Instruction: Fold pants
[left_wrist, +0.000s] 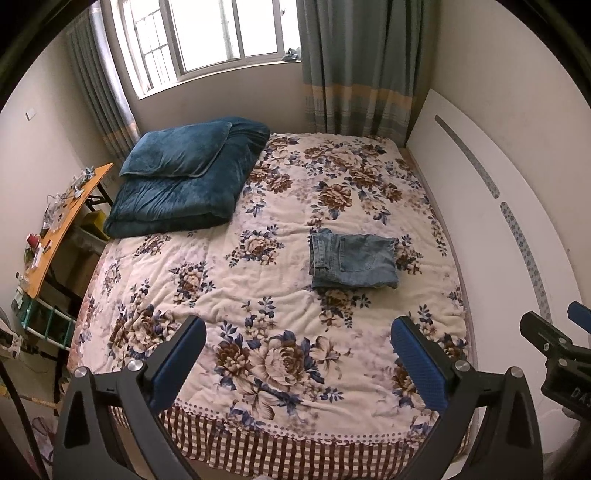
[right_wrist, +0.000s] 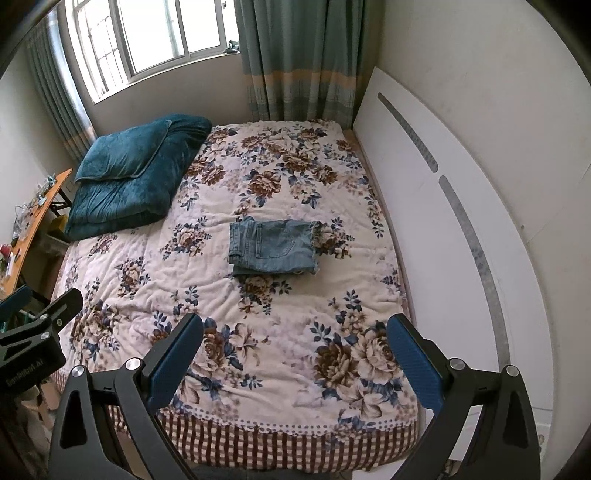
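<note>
A pair of light blue jeans (left_wrist: 352, 258) lies folded into a compact rectangle on the flowered bedspread (left_wrist: 258, 280), right of the bed's middle. It also shows in the right wrist view (right_wrist: 273, 246). My left gripper (left_wrist: 297, 330) is open and empty, held above the near end of the bed, well back from the jeans. My right gripper (right_wrist: 295, 328) is open and empty at a similar height and distance. Each gripper shows at the edge of the other's view.
A folded dark teal quilt with a pillow (left_wrist: 184, 177) lies at the bed's far left. A white headboard (left_wrist: 480, 221) runs along the right side. A cluttered orange table (left_wrist: 62, 221) stands left of the bed. Window and curtains at the far wall.
</note>
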